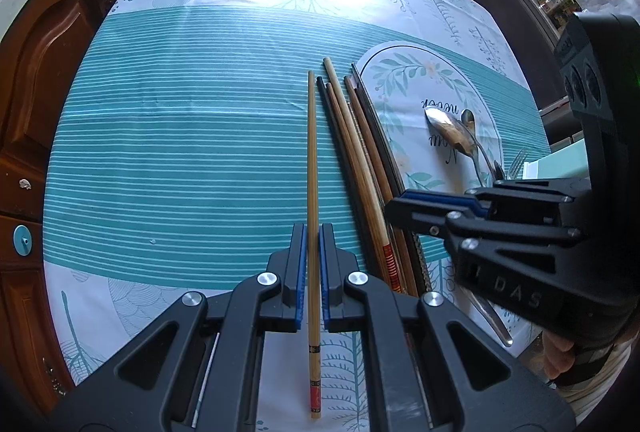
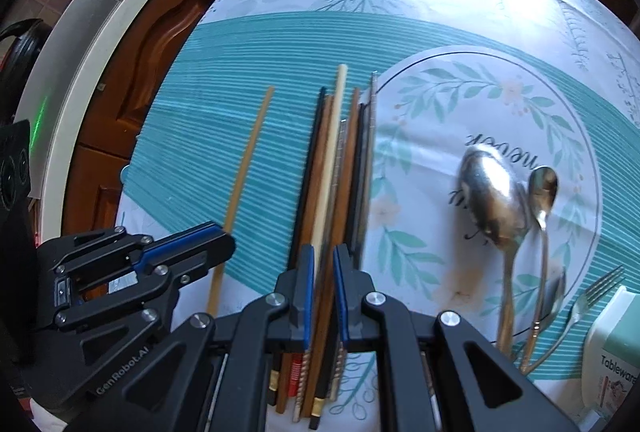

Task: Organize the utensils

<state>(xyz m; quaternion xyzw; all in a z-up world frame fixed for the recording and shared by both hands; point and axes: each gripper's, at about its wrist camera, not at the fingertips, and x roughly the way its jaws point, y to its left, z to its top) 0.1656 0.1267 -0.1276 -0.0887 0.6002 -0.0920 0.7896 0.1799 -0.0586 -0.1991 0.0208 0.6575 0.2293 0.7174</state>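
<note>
Where fingers straddle chopstick bundle, lower ends hidden.

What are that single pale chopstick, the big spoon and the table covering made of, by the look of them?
The single pale chopstick looks like bamboo or light wood: matte tan, with a red printed band near its end. The big spoon is probably polished steel, since it mirrors the light. The tablecloth seems to be wipeable plastic or coated fabric: printed, creased, with a glossy glare.

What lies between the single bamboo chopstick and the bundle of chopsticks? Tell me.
Only bare striped tablecloth. In the left wrist view, nothing sits between the single chopstick and the bundle; the right wrist view shows the same empty strip.
</note>
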